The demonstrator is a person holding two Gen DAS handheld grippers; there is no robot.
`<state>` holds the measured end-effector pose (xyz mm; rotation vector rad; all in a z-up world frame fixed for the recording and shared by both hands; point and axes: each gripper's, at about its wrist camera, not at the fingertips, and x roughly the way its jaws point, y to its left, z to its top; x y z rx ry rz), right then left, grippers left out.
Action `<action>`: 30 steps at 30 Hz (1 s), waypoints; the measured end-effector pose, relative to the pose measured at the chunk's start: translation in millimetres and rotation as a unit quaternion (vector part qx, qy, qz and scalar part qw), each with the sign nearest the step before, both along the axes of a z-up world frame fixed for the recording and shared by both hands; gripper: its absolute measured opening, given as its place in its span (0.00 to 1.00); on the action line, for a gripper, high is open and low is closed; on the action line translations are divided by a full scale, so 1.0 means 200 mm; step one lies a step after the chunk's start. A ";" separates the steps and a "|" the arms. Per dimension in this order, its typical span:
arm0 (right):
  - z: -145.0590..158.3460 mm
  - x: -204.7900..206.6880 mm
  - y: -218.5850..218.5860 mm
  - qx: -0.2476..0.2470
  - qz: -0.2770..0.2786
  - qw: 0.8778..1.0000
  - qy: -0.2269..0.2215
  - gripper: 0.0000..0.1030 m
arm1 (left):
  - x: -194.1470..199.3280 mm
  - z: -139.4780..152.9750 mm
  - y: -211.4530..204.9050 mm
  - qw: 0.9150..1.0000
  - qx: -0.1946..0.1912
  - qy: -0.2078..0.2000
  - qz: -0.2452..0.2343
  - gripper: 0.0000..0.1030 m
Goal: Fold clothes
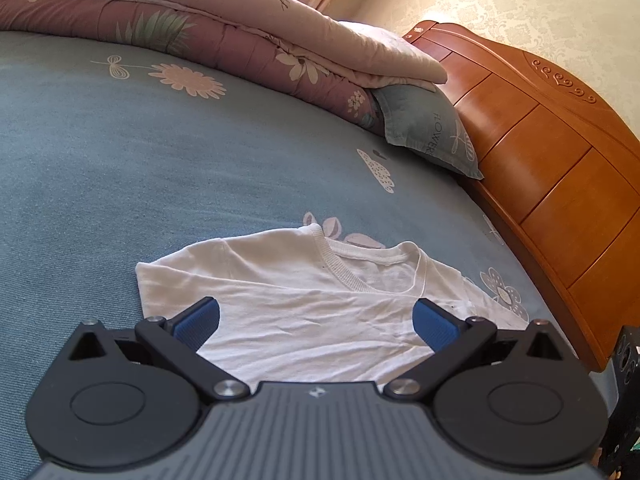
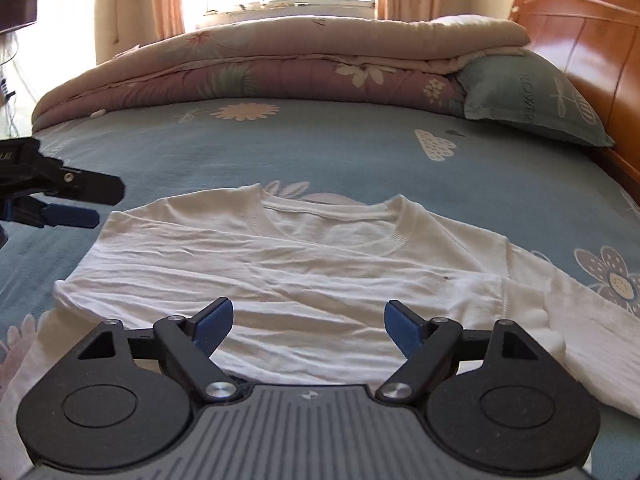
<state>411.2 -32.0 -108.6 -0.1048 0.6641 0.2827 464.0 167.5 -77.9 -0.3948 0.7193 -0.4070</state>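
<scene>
We have a white long-sleeved T-shirt (image 2: 304, 272) lying on the blue flowered bedsheet (image 2: 320, 152), neckline toward the folded quilt (image 2: 280, 64) and the teal pillow (image 2: 532, 100) by the wooden headboard (image 2: 592, 40). Its left side looks already folded in; on the right a sleeve (image 2: 580, 344) trails outward.

Our right gripper (image 2: 308, 326) hovers over the chest of the shirt with its jaws spread wide and nothing between them. Our left gripper (image 1: 316, 322) is also spread and empty, above the shirt's left half.

As we judge it, the next fold is the right side. To do it well, we pinch the right shoulder and the hem at once, take up only that side's layers, and lay it straight across so the edges line up; the loose sleeve should be tucked flat first.

The shirt is thin, soft cotton jersey, finely creased, with a ribbed collar (image 2: 400, 236); it will slump and drag on the napped sheet. The quilt is puffy, the headboard glossy and hard.
</scene>
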 end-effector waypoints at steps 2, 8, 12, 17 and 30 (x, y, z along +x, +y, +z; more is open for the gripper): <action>-0.02 0.03 0.10 0.000 0.020 1.000 0.008 0.84 | -0.01 0.01 0.01 1.000 -0.002 -0.004 0.001 0.99; -0.11 0.04 0.28 -0.015 0.058 0.997 0.053 0.85 | -0.01 0.02 0.03 1.000 -0.001 -0.003 0.008 0.99; 0.04 -0.12 0.11 -0.004 0.048 0.998 0.037 0.86 | -0.05 0.09 0.03 1.000 -0.003 -0.023 0.006 0.99; 0.15 -0.42 -0.26 0.022 0.001 0.998 0.051 1.00 | -0.14 0.17 0.08 0.999 -0.014 -0.045 0.025 0.99; -0.15 -0.82 -0.62 0.064 -0.025 0.993 0.100 1.00 | -0.22 -0.16 -0.03 0.997 0.015 0.069 -0.007 0.99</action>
